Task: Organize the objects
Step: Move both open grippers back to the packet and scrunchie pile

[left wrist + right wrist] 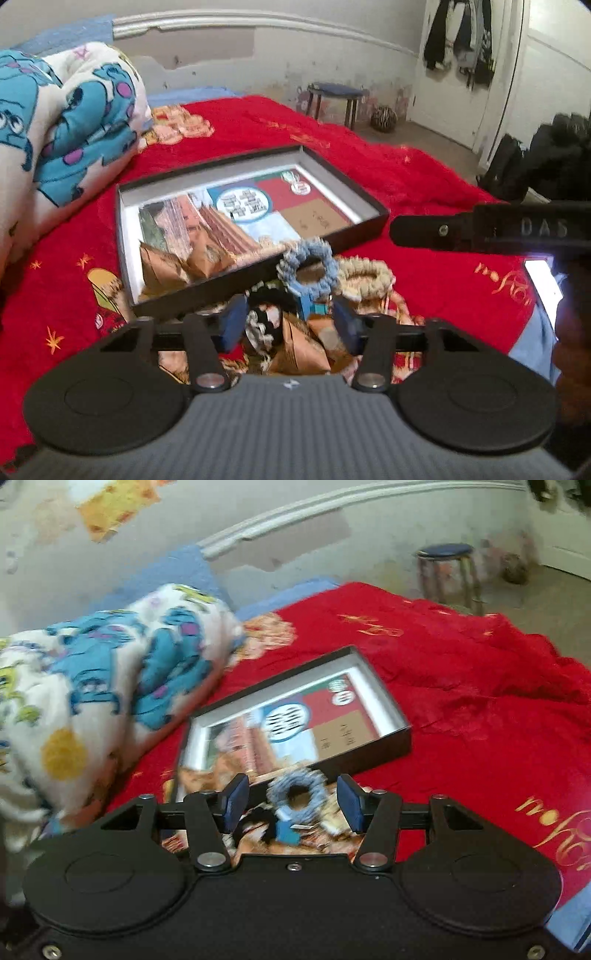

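A shallow black box (369,225) lies on the red bedspread, with a printed card on its floor and brown paper packets (177,266) in its near corner. It also shows in the right wrist view (391,744). In front of it is a pile: a blue scrunchie (308,271), a beige scrunchie (365,277), a black-and-white scrunchie (260,325) and brown packets (303,350). My left gripper (290,325) is open over the pile. My right gripper (291,805) is open with the blue scrunchie (295,792) between its fingers, untouched.
A folded cartoon-print blanket (70,122) lies left of the box. The right gripper's body (480,230) reaches in from the right in the left wrist view. A blue stool (334,99) and a ball (384,118) stand on the floor beyond the bed.
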The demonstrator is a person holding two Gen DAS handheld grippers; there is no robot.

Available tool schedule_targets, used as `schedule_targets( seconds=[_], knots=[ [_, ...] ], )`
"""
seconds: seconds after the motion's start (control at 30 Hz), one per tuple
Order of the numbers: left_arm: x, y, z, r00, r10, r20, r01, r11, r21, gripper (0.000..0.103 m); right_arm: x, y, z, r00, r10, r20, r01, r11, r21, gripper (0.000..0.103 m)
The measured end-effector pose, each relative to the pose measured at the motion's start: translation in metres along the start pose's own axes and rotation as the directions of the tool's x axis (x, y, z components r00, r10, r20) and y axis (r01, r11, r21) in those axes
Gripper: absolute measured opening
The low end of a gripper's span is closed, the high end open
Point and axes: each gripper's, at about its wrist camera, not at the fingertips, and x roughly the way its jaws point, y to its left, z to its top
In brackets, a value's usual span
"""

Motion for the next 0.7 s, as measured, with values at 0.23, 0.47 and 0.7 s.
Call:
schedule_targets(
  seconds=[0.23,0.47,0.7],
  knots=[
    [0.011,0.006,-0.001,0.997,-0.058,-0.050,0.056,0.997,-0.044,0.054,0.027,-0.016,-0.010,0.995,0.026,-0.098,-0.017,0.996,0.088,0.051],
    [0.030,-0.004,-0.012,0.989,-0.040,-0.139,0.040,0.999,0.001,0.054,0.042,-0.023,-0.025,0.986,0.011,-0.163,0.015,0.988,0.156,0.051],
    [0.049,-0.001,-0.021,0.980,-0.034,-0.197,0.030,0.999,-0.024,0.054,0.059,-0.032,-0.031,0.976,0.026,-0.215,0.020,0.978,0.208,0.051]
  ],
)
